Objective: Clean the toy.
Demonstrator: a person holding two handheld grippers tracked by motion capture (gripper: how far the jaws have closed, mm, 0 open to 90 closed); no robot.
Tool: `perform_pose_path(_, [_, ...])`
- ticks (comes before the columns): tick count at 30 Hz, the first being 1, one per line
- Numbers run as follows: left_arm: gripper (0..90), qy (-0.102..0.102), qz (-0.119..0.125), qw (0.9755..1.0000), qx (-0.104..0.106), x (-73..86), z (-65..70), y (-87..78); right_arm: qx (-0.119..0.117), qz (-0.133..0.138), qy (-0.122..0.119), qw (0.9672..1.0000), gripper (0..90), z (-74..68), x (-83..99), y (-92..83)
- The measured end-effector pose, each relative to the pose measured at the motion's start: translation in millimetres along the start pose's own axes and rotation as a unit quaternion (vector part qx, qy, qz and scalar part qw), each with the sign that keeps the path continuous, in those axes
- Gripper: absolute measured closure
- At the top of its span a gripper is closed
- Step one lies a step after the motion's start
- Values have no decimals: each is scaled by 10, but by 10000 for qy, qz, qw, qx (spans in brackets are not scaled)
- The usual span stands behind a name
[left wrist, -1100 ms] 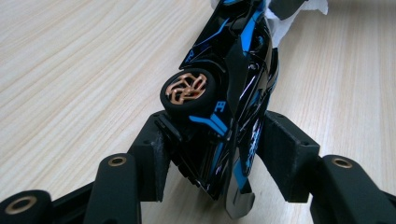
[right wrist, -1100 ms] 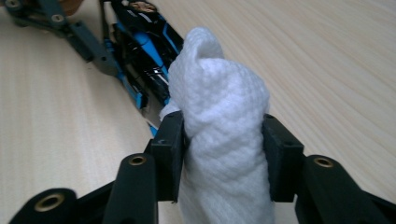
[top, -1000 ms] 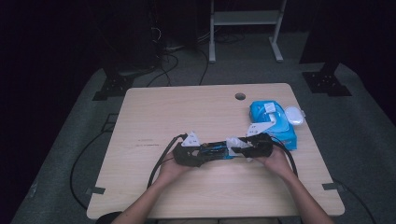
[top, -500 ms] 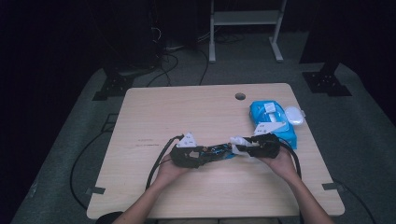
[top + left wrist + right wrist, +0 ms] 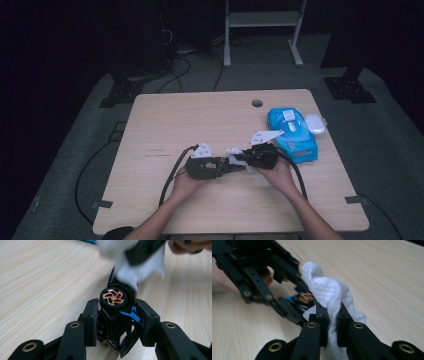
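High view: dim overall. The bench (image 5: 200,125) is evenly lit from above, while the floor and background fall into near darkness. Shadows under the hands are soft and faint; no glare. The picture is soft and slightly grainy.

Left gripper view: brighter. The toy car (image 5: 115,312) wheel is sharp, but the white cloth (image 5: 140,267) at the top is smeared by motion blur.

Right gripper view: well lit, with a blurred far bench and a softly blurred other gripper.
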State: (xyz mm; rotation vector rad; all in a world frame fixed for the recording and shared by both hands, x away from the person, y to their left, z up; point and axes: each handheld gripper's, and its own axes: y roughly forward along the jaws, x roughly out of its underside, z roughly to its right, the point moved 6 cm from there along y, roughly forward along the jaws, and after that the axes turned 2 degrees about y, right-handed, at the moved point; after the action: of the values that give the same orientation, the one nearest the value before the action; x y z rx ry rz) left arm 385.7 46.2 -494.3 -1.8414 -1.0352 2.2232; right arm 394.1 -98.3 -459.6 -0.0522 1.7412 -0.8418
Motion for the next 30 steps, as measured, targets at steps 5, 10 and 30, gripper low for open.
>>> perform_pose_path(5, [574,-69,38,10000,40,12,-19,-9,10,-96,-43,9999,580,-41,-24,51])
perform_pose_path(10, [572,-56,37,10000,33,12,-16,-7,187,-115,-106,9997,431,-26,-31,-61])
perform_pose_path(30, [577,83,58,9999,26,5,-2,0,423,32,-144,9990,862,7,-42,2])
